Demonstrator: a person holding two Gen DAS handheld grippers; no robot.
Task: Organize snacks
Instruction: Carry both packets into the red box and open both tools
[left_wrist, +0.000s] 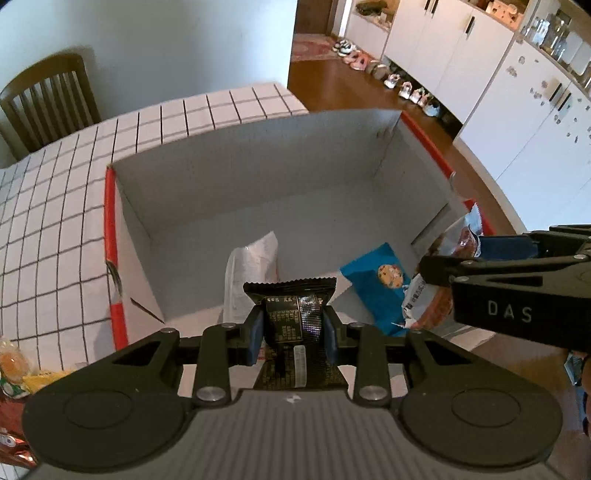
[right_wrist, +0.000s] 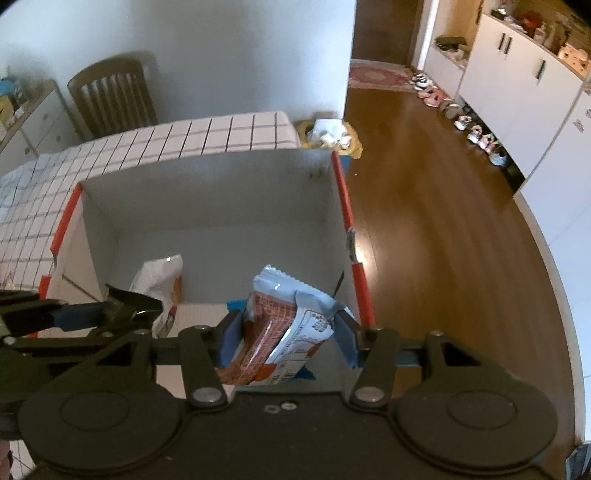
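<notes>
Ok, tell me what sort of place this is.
Most likely a home dining area: a table with a checked cloth, a wooden chair, and shoes lined up along white cupboards.

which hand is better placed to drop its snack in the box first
Probably the right. The right tool holds its light blue packet over the box floor, past the near wall. The left tool with its black packet hangs nearer that wall.
</notes>
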